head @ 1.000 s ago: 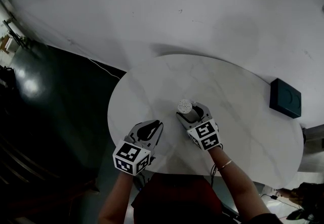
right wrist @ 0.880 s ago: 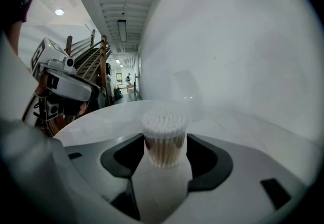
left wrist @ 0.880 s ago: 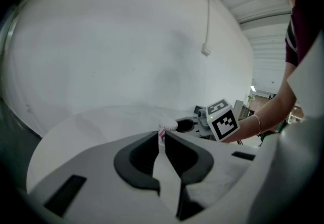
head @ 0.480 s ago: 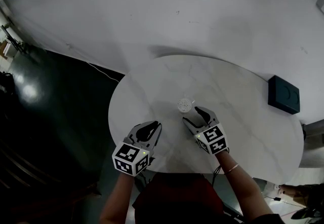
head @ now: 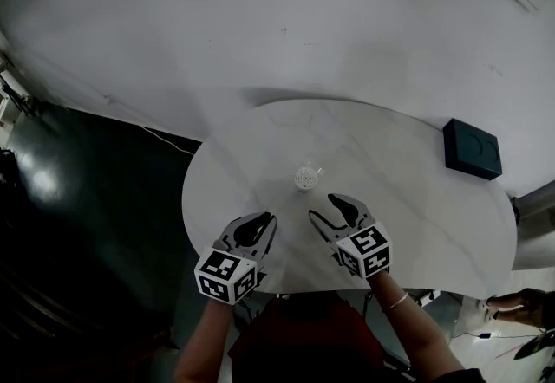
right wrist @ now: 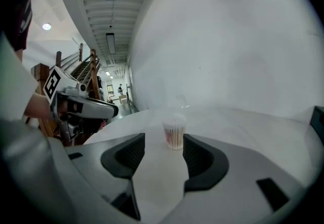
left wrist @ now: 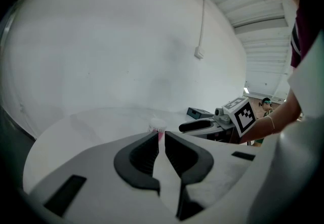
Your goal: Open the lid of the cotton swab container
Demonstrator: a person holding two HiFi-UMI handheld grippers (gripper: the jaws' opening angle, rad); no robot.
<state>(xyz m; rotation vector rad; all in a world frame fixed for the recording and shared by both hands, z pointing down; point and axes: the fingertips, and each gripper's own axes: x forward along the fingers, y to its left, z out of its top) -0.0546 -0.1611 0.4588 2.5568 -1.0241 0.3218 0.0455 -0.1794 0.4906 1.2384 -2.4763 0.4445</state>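
The cotton swab container [head: 304, 177] is a small clear tub that stands upright near the middle of the white marble table [head: 408, 199]. Swab heads show at its top. It appears ahead of the jaws in the right gripper view [right wrist: 174, 133] and the left gripper view [left wrist: 157, 127]. A small clear piece [head: 318, 170] lies just behind it; I cannot tell whether it is the lid. My right gripper [head: 325, 207] is open, a short way in front of the container and apart from it. My left gripper [head: 268, 219] is shut on nothing, near the table's front edge.
A black box [head: 472, 148] sits at the table's far right edge. A white wall rises behind the table, and dark floor [head: 78, 199] lies to its left. The person's arms come in over the table's near edge.
The right gripper, its jaws around the container a second ago, has drawn back toward the person and stands clear of it. The left gripper has hardly moved. The container stays in place.
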